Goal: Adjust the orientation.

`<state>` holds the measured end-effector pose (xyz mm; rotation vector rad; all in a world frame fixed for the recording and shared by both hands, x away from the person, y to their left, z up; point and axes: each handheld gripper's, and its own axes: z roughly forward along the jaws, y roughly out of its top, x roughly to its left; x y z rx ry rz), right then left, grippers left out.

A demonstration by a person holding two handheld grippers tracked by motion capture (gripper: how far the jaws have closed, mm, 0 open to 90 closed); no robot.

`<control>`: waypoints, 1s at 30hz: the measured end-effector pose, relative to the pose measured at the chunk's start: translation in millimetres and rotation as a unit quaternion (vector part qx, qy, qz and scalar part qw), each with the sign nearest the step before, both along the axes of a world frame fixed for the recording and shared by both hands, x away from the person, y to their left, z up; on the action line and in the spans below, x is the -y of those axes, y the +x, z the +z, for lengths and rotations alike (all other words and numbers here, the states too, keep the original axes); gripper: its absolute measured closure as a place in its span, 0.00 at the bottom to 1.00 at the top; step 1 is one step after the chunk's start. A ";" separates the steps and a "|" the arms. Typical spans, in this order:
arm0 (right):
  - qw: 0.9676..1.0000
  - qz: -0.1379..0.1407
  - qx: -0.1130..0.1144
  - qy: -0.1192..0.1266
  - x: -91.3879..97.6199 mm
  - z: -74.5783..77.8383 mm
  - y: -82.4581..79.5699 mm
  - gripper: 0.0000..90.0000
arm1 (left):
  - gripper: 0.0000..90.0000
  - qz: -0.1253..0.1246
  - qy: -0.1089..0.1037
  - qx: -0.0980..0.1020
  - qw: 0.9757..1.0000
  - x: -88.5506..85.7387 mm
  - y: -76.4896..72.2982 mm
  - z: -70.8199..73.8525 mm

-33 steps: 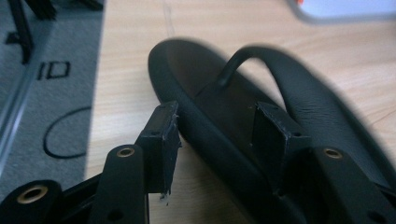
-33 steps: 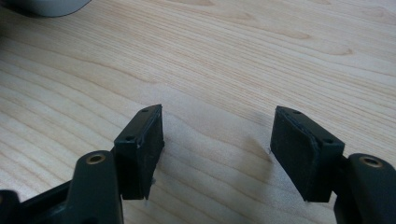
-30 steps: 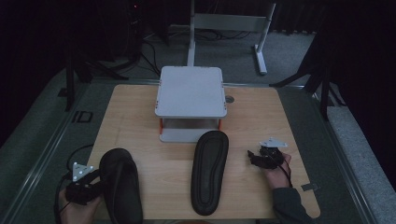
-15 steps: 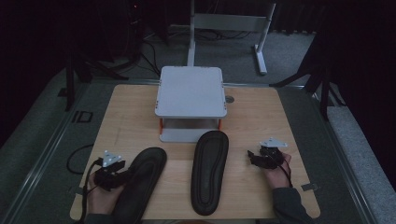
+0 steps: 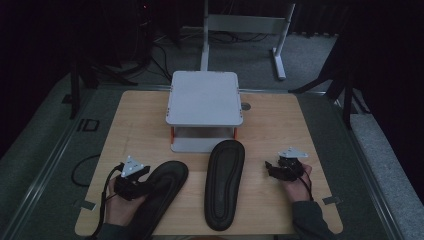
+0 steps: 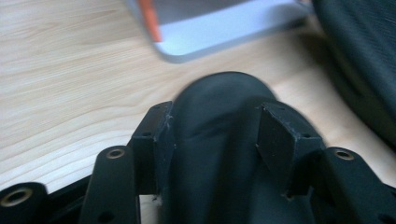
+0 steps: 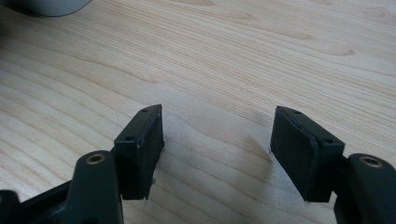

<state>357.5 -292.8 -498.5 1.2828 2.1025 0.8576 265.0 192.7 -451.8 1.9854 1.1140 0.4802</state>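
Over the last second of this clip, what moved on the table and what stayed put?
The left gripper, shut on the left insole, carried it rightward and swung its toe toward the rack, so it now lies slanted near the right insole. That insole, the rack and the open right gripper stayed as they were.

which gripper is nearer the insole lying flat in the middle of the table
Right, narrowly. The right gripper sits open just off the middle insole's right edge, holding nothing. The left gripper is shut on the other insole, which lies between it and the middle one.
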 end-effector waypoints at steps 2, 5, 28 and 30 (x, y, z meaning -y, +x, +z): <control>1.000 0.000 0.000 0.000 0.0 0.0 0.0 0.38 | 0.47 -0.019 0.005 -0.007 1.000 5.1 0.4 -2.3; 1.000 0.000 0.000 0.000 0.1 0.0 0.0 0.38 | 0.45 -0.032 0.008 -0.020 0.999 8.4 3.1 -7.1; 1.000 0.001 -0.001 0.003 -0.6 -0.3 0.6 0.38 | 0.73 0.033 0.007 -0.035 0.999 36.5 43.6 -5.1; 1.000 0.002 -0.001 0.004 -0.4 -0.4 0.7 0.38 | 0.73 0.054 0.009 -0.030 0.998 39.0 49.7 -4.1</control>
